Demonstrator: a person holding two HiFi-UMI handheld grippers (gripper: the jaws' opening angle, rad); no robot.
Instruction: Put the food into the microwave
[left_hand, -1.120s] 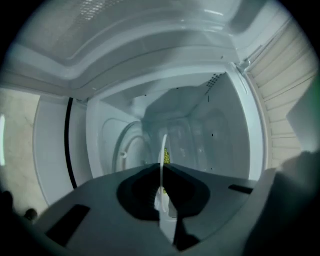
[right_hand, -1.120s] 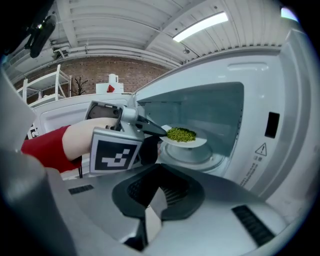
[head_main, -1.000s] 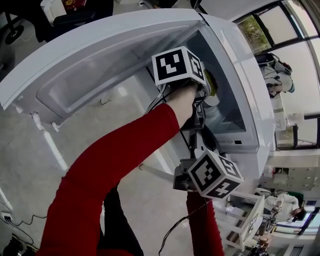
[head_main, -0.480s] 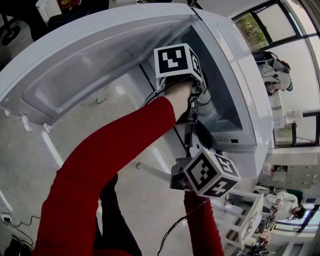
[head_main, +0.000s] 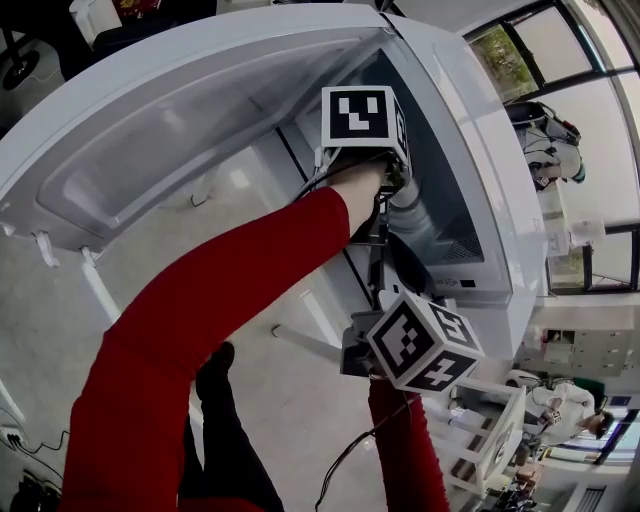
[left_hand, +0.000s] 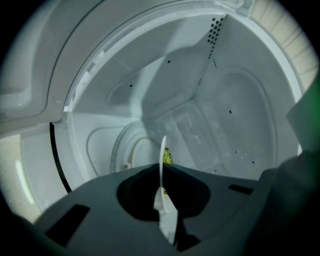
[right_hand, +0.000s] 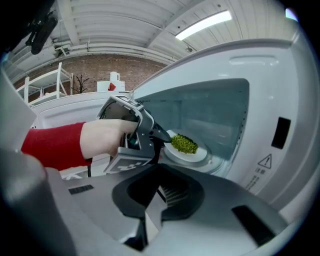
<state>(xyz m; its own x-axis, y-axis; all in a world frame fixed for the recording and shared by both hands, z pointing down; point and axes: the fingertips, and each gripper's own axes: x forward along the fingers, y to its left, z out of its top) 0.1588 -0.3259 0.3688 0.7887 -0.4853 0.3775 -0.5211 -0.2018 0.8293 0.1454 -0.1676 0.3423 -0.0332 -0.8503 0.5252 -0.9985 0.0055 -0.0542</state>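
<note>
The white microwave (head_main: 480, 170) stands with its door (head_main: 190, 120) swung open to the left. My left gripper (head_main: 405, 188) reaches into the cavity, shut on the rim of a white plate (right_hand: 194, 154) that carries green food (right_hand: 184, 144). In the right gripper view the plate hovers just over the glass turntable (right_hand: 214, 161). The left gripper view shows the plate (left_hand: 162, 160) edge-on between the jaws, a speck of food (left_hand: 167, 157) beside it, and the turntable (left_hand: 125, 150) beyond. My right gripper (head_main: 388, 275) waits outside the opening, lower down, shut and holding nothing.
The open door hangs over the floor at the left. A white shelf frame (head_main: 495, 440) stands at the lower right. A person (head_main: 550, 140) stands by the windows at the right. Cables (head_main: 30, 440) lie on the floor at the lower left.
My left gripper has gone a little deeper into the microwave and rolled. The plate and food, visible beside its cube before, are now hidden behind it in the head view. The right gripper stayed put.
</note>
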